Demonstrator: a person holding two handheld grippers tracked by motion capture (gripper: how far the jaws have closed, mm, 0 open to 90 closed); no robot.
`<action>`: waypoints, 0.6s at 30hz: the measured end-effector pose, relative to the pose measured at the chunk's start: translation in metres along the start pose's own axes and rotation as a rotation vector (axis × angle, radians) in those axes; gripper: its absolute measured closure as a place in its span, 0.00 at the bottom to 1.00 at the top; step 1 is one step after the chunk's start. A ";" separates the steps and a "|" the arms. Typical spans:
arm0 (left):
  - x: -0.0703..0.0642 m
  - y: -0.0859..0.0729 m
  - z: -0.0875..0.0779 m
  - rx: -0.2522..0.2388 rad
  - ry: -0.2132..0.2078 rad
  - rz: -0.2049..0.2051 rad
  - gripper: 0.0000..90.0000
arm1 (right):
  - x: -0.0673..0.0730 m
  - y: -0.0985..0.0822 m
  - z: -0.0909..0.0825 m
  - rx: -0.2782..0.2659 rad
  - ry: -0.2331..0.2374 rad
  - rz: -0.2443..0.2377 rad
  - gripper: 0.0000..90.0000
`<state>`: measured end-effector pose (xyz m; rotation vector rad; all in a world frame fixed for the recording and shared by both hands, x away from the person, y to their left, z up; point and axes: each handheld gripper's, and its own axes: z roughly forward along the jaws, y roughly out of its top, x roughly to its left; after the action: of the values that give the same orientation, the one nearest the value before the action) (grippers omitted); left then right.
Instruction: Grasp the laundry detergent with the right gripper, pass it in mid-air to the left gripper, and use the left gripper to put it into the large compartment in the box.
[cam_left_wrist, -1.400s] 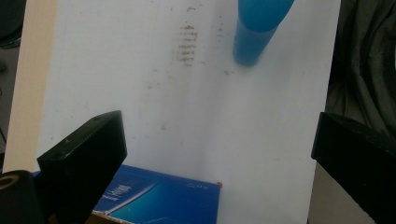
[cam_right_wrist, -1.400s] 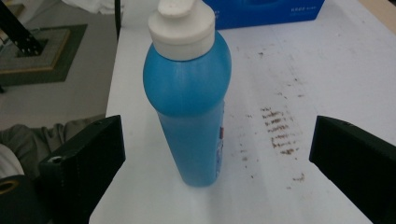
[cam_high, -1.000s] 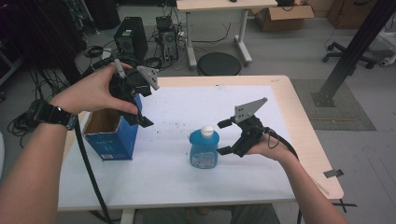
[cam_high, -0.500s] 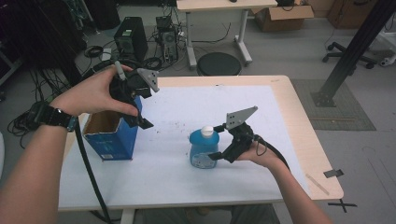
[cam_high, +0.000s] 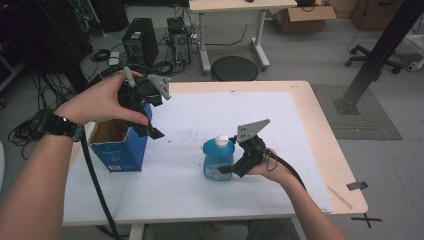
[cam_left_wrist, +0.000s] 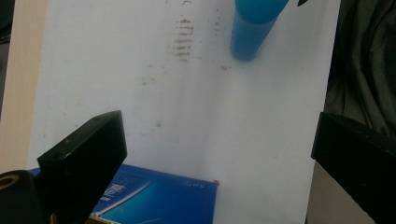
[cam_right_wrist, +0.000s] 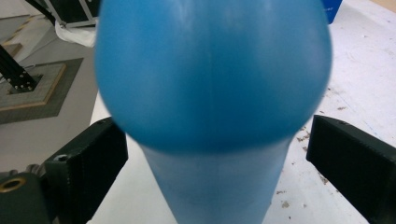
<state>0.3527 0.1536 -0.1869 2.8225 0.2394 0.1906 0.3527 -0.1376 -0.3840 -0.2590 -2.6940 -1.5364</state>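
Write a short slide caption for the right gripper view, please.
Open right gripper straddling a blue bottle on the white table.

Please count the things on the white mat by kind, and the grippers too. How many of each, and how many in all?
Bottle: 1
Box: 1
Grippers, left and right: 2
Total: 4

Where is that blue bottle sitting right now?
In the high view the blue bottle stands upright near the table's front middle, between the open jaws of the right gripper, with the blue box to its left.
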 end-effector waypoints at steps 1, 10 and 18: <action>0.000 0.000 0.000 0.000 0.000 0.001 0.04 | 0.000 -0.001 0.001 -0.002 -0.003 0.002 0.06; 0.000 0.002 0.001 0.006 -0.003 0.007 0.04 | 0.000 -0.002 0.004 -0.012 -0.012 -0.002 0.10; -0.001 0.001 0.001 0.007 -0.003 0.005 0.04 | -0.002 -0.006 0.007 -0.021 -0.004 0.010 0.16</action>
<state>0.3520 0.1523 -0.1877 2.8305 0.2332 0.1865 0.3543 -0.1351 -0.3924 -0.2756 -2.6773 -1.5637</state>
